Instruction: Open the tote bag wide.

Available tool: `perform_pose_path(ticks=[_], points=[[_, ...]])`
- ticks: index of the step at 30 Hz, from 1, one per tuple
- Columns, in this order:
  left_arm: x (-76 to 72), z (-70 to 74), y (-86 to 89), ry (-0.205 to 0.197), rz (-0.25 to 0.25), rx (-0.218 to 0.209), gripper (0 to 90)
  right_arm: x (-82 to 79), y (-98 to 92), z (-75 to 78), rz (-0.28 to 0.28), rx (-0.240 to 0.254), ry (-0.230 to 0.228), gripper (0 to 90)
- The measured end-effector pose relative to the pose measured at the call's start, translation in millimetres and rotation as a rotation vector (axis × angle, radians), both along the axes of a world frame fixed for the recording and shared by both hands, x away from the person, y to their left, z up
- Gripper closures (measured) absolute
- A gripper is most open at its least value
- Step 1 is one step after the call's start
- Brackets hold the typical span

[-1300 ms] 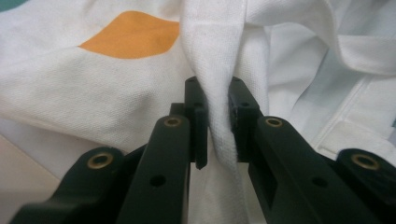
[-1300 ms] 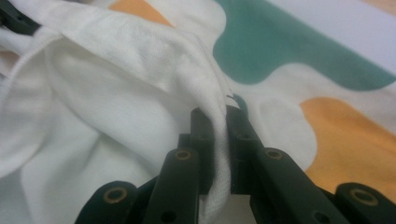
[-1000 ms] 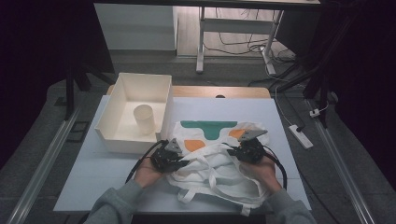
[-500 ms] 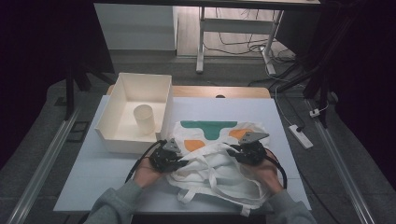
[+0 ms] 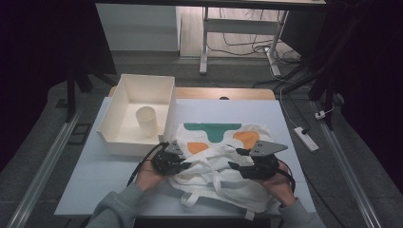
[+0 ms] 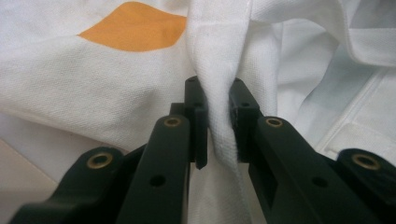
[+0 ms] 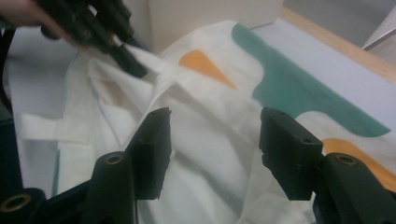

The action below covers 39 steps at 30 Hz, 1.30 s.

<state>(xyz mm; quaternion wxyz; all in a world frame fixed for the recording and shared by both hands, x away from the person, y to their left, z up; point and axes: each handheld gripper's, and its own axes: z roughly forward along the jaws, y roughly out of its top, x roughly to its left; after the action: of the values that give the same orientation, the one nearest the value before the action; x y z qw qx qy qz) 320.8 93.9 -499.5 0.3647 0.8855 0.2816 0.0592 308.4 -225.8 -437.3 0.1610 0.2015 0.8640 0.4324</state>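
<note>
**While one gripper pinches cloth, the other lets go**

High view: white tote bag (image 5: 223, 166) lies crumpled at six o'clock on the table (image 5: 95, 166).

Left gripper view: left gripper (image 6: 218, 123) is clamped on a bag fold.

Right gripper view: right gripper (image 7: 212, 140), jaws just opening, holds nothing above the bag.

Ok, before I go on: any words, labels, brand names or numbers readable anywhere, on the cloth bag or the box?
None can be read.
White cloth bag: green and orange shapes, no lettering.
White box and the paper cup in it: plain, no print.
Power strip on the floor: too small to show any marking.
</note>
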Motion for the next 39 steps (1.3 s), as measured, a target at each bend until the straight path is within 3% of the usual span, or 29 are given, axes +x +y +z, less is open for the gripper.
perform_pose_path(ticks=[10, 22, 28, 32, 36, 37, 39], points=[[-0.2, 0.0, 0.1, -0.007, -0.003, 0.003, 80.7, -11.7, 10.5, -11.2, 0.052, -0.035, 0.065, 44.6], [-0.7, -0.1, 0.4, -0.006, -0.002, 0.0, 80.7, -33.1, 36.1, -19.5, 0.18, -0.118, 0.11, 44.7], [-0.2, -0.4, 0.6, -0.005, -0.002, -0.003, 80.7, -45.9, 33.1, -29.2, 0.183, -0.158, 0.141, 45.6], [-0.5, -0.2, 0.3, -0.007, -0.005, 0.002, 80.7, -50.1, 28.7, -34.7, 0.184, -0.179, 0.17, 52.8], [-0.4, -0.2, 0.4, -0.006, -0.006, 0.002, 80.7, -50.1, 28.1, -38.8, 0.201, -0.219, 0.194, 71.5], [-0.4, -0.2, 0.4, -0.006, -0.006, 0.002, 80.7, -49.5, 28.8, -39.4, 0.219, -0.236, 0.212, 82.9], [-0.6, -0.2, 0.4, -0.007, -0.005, 0.002, 80.7, -49.4, 29.2, -39.8, 0.224, -0.246, 0.212, 87.2]])
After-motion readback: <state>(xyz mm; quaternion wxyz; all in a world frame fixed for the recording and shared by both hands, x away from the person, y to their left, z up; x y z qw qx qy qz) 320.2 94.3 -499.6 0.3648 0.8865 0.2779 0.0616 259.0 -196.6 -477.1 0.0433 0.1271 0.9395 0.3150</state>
